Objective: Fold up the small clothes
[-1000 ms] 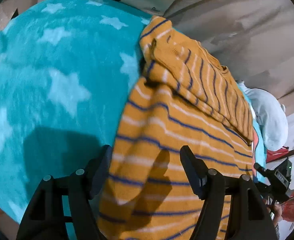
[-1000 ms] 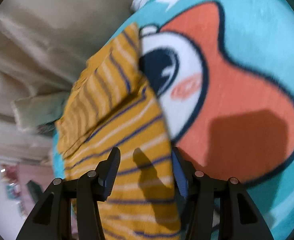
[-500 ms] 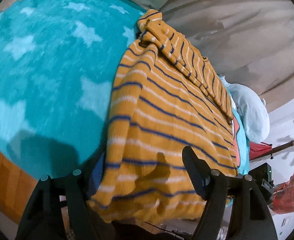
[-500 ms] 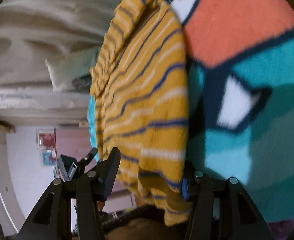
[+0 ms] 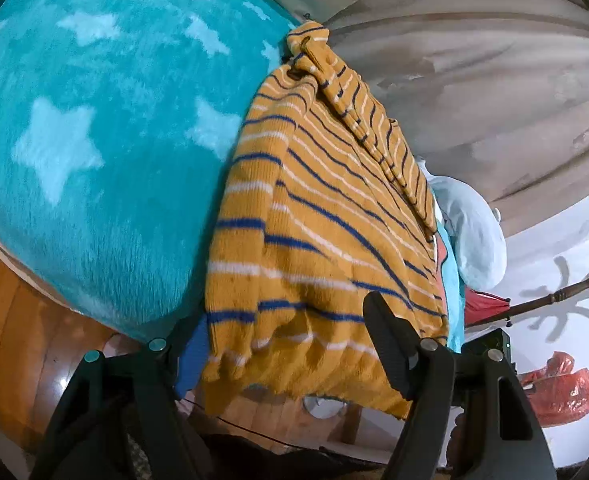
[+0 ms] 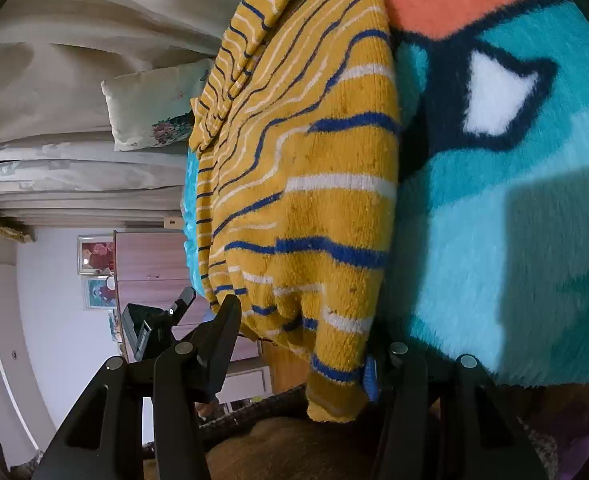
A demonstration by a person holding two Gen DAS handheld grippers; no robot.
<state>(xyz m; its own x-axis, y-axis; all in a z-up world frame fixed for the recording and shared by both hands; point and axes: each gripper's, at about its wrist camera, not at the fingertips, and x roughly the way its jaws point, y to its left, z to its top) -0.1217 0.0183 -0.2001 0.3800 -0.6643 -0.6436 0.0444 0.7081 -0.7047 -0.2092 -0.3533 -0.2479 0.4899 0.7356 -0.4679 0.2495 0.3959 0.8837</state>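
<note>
From the left wrist view we see a teal blanket [image 5: 94,128] with pale stars filling the left side. Just right of it lies the mustard striped sweater [image 5: 326,220], whose hem spills over the blanket's near edge and hangs down between the fingers of the left gripper [image 5: 282,344]. That gripper's jaws stand wide apart, the knit draped in the gap; we cannot tell whether either finger touches it. Further right sit a pale blue cushion [image 5: 474,236] and beige curtains [image 5: 494,80] (a red plastic bag [image 5: 558,392] shows low at the edge).

In the right wrist view, a pillow [image 6: 154,112] lies at left before the curtains [image 6: 74,60]. The sweater [image 6: 314,160] runs down the middle, its hem hanging between the fingers of the right gripper [image 6: 302,344], which are also spread wide, the right one mostly hidden behind the cloth. The blanket [image 6: 514,240] with its cartoon print fills the right.
</note>
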